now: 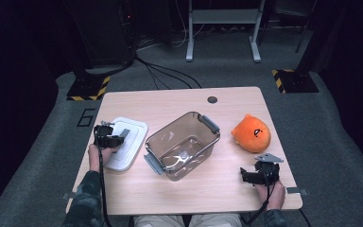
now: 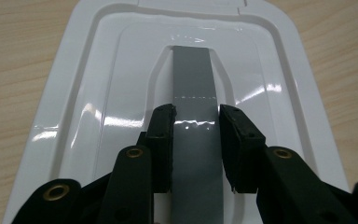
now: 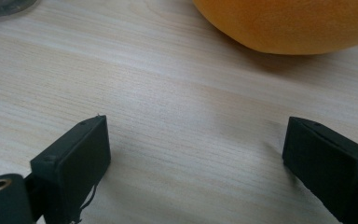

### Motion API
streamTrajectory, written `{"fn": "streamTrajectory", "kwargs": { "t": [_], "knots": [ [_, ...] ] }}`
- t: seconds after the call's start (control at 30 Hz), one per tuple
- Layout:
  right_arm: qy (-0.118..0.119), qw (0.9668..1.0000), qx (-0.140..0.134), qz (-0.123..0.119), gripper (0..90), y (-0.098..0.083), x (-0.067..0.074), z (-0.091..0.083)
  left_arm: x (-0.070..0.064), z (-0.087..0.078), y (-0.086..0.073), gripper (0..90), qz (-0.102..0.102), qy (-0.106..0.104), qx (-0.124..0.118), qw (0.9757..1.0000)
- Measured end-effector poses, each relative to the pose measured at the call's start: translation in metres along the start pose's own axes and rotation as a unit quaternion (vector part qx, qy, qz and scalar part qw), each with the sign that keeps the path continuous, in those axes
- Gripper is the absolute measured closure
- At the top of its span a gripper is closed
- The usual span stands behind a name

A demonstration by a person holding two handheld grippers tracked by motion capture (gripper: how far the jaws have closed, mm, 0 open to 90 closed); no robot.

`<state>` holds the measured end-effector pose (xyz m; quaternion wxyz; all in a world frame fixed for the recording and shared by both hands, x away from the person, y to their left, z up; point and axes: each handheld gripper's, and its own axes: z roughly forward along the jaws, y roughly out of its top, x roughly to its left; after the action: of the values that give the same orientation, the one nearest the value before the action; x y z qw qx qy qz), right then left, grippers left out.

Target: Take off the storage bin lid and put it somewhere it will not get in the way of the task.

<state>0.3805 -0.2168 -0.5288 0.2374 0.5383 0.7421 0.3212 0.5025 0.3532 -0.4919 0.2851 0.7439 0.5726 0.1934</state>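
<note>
Left claw was clamped on the grey handle strip of the white lid, jaws either side of it. The lid lay flat on the worktop, just left of the clear brown tub. Right claw hung wide open over bare wood, nothing between its jaws, near the orange plush toy at the right.
</note>
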Motion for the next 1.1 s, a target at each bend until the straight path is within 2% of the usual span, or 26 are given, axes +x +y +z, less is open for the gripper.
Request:
{"fn": "streamTrajectory", "kwargs": {
  "t": [0.17, 0.5, 0.8, 0.83, 0.93, 1.1],
  "knots": [
    [0.0, 1.0, -0.001, 0.0, 6.7, 0.0, 0.0, 0.0, -0.001, 0.005, 0.0, 66.3, 0.005, 0.005, 0.007, 1.0],
    [0.001, 1.0, 0.0, 0.0, 6.7, 0.0, 0.0, 0.0, 0.002, 0.009, -0.002, 65.6, -0.003, 0.001, -0.006, 1.0],
    [0.001, 1.0, 0.0, 0.0, 6.7, 0.0, 0.0, 0.0, 0.004, 0.01, -0.001, 65.3, -0.002, 0.005, -0.012, 0.9999],
    [0.0, 1.0, -0.001, 0.0, 6.7, 0.0, 0.0, 0.0, 0.005, 0.009, -0.001, 63.1, -0.006, 0.004, -0.011, 0.9999],
    [0.001, 1.0, 0.0, 0.0, 6.8, 0.0, 0.0, 0.0, 0.006, 0.005, -0.002, 45.0, -0.03, 0.009, -0.025, 0.9992],
    [0.001, 1.0, 0.0, 0.001, 6.8, 0.0, 0.0, 0.0, 0.006, -0.004, -0.005, 21.1, -0.043, 0.015, -0.034, 0.9984]
  ]
}}
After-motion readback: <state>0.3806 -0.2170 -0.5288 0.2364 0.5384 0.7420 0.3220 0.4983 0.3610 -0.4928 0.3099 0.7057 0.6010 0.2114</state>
